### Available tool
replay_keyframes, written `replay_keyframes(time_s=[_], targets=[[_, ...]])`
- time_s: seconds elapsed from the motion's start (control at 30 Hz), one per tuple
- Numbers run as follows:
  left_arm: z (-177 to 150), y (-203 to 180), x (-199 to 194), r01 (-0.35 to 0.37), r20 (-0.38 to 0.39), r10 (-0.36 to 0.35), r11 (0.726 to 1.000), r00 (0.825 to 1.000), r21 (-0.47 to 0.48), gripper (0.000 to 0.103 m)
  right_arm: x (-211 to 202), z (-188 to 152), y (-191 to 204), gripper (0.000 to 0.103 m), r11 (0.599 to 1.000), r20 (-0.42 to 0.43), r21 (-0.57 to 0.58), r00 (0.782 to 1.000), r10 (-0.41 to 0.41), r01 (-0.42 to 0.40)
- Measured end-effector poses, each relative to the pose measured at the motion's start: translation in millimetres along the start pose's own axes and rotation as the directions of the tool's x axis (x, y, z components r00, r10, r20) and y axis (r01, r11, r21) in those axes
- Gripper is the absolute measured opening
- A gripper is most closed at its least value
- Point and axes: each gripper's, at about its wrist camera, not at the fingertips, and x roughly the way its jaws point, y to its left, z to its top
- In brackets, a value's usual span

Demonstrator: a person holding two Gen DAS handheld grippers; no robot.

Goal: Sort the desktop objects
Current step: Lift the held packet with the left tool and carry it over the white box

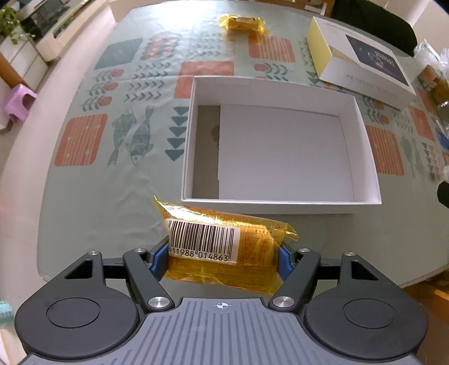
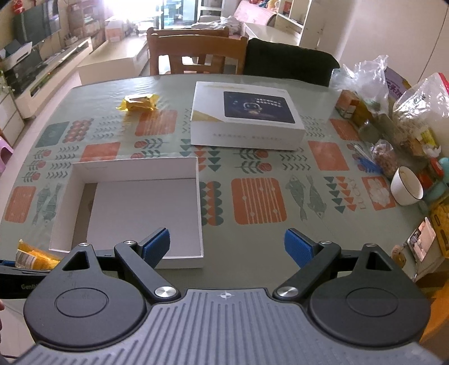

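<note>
My left gripper is shut on a yellow snack packet with a barcode label, held just short of the near rim of an open white box. The box holds only a white sheet. That same packet shows at the left edge of the right wrist view, beside the white box. My right gripper stands open over the near right corner of the box with nothing between its blue pads. A second yellow packet lies at the far side of the table.
The box lid lies beyond the box. Bags, jars and a white cup crowd the table's right edge. Two chairs stand at the far side. The patterned tablecloth is bare to the right of the box.
</note>
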Motion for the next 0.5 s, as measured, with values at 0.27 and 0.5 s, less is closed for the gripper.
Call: replay_keyframes(time_s=[0.27,0.5], targets=[[5.5,11.1,2.5,-0.002,-0.019,0.002,1.000,1.000,-0.027,0.070,11.7,1.6,0.1,0.103,1.000,-0.030,0.001,1.000,-0.002,0.002],[29.0,4.8,4.4,-0.009,0.009,0.009,1.000,1.000,-0.027,0.070,22.7,12.3,2.5,0.103,1.000,-0.038,-0.011,0.999,0.004,-0.004]])
